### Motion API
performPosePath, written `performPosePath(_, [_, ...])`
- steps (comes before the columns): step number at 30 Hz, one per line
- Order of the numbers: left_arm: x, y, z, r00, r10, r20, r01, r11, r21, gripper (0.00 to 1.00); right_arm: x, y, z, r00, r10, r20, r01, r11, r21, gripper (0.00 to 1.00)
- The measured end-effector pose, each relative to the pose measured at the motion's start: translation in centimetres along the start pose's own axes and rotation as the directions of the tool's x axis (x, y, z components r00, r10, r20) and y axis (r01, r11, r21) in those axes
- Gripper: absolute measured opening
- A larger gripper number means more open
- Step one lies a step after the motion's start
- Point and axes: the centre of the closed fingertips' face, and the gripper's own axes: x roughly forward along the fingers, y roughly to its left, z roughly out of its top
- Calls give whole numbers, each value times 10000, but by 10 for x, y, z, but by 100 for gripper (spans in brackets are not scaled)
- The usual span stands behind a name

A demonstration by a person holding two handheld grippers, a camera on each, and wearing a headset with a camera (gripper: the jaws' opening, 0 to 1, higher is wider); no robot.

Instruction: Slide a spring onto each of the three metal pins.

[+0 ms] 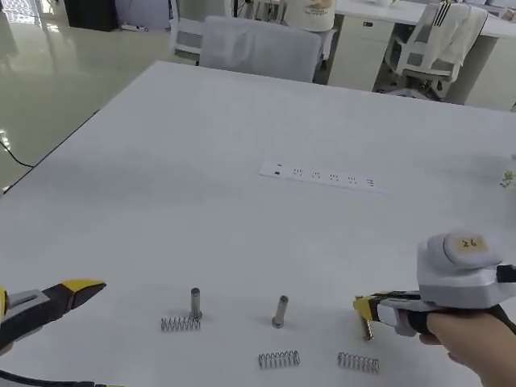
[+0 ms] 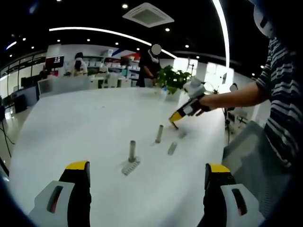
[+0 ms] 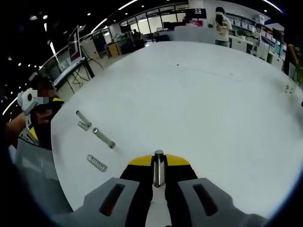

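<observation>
In the head view, the right gripper [image 1: 364, 310] pinches the held pin [image 1: 367, 326], which points down at the white worktop [image 1: 242, 121]. The left pin [image 1: 195, 301] and middle pin [image 1: 280, 310] stand upright. The left spring [image 1: 181, 324] lies against the left pin's base; the middle spring [image 1: 279, 359] and right spring [image 1: 358, 362] lie nearer the person. A power strip [image 1: 318, 176] lies farther back.

In the left gripper view, the left gripper [image 2: 149, 187] has its jaws spread wide and holds nothing, facing the 2 standing pins.

In the right gripper view, the jaws are pressed onto the held pin.
</observation>
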Motion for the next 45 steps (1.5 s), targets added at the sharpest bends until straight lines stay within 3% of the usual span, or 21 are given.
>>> performPosePath(26, [1,-2,2,10000,-44,42,44,10000,28,98,-14,7,-2,9973,-211,705,264,9968,-748,5])
performPosePath(35, [1,-1,2,9999,-19,102,19,10000,14,98,-17,11,-7,9976,-331,604,407,9907,-1298,6])
performPosePath(45, [1,0,-1,9999,1,100,0,10000,-37,98,-18,12,-13,9984,-329,470,380,9928,-1133,5])
